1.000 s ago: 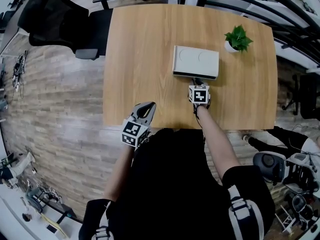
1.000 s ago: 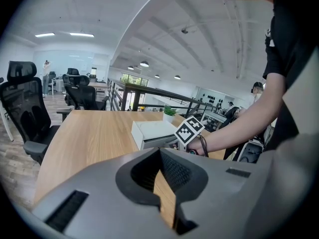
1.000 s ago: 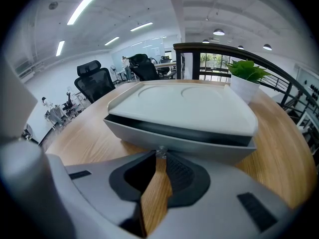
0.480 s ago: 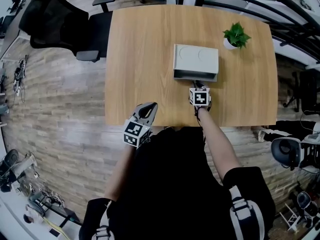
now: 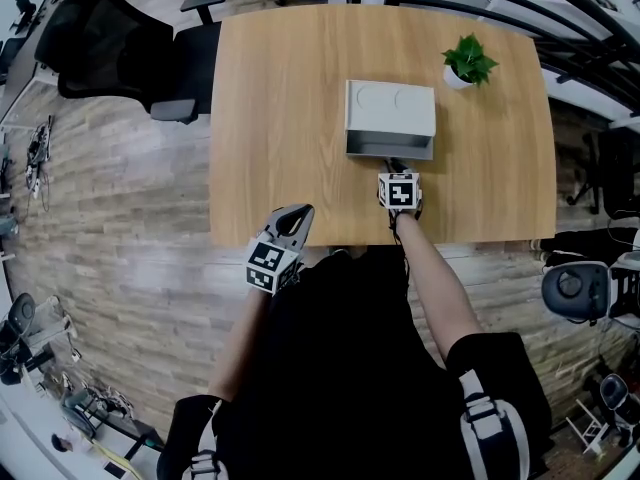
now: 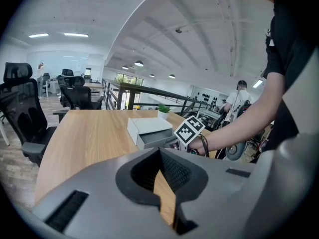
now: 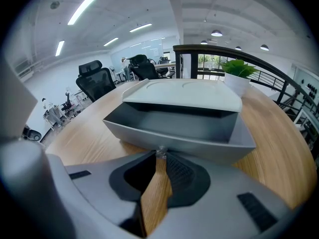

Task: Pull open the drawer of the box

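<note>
The box (image 5: 390,106) stands on the table (image 5: 270,88); its drawer (image 7: 174,126) juts partly out of the box's front, its inside showing; the right gripper (image 7: 160,156) pinches the drawer's knob (image 7: 160,152); the left gripper (image 5: 297,213), well apart from the box, is pressed together on nothing; more pulling probably remains.

Box (image 5: 391,108) off-white; drawer (image 7: 174,127) mid-grey; surface (image 5: 280,118) light wood grain; plant (image 5: 468,58) green, pot (image 5: 455,79) white; floor (image 5: 110,218) grey-brown planks.
</note>
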A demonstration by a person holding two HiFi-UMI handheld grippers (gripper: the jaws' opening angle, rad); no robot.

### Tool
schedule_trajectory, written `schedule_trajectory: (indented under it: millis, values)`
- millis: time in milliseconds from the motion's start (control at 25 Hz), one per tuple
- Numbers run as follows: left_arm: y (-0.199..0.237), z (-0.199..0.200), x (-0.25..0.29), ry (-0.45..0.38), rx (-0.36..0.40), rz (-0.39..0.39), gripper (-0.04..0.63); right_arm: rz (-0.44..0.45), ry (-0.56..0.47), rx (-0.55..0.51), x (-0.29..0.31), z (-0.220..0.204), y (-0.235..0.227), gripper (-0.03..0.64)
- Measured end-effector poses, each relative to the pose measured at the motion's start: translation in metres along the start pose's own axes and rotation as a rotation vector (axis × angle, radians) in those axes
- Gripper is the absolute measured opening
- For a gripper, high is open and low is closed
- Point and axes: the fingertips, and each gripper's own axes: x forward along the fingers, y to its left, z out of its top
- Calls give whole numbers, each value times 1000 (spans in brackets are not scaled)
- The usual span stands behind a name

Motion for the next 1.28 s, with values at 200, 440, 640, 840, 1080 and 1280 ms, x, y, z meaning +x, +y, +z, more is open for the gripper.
schedule_trajectory:
  millis: [200, 440, 640, 840, 1080, 1280]
  values:
    - [-1, -3, -2, 0, -1, -3, 21, -8, 2, 2, -2, -4, -1, 77]
    - [-1, -10, -5, 2, -1, -6, 21, -3, 3, 5, -2, -11, 4, 77]
    - [-5, -11, -7, -1, 5, -9, 21, -7, 4, 11, -6, -16, 4, 77]
    - [-7, -15, -11, 1, 4, -10, 21, -12, 4, 15, -9, -21, 5, 77]
    - [-12, -19, -14, 3, 8, -18, 21, -16, 6, 14, -14, -30, 6, 77]
    - [-16, -20, -11, 2, 16, -32, 21, -24, 15, 17, -19, -42, 5, 77]
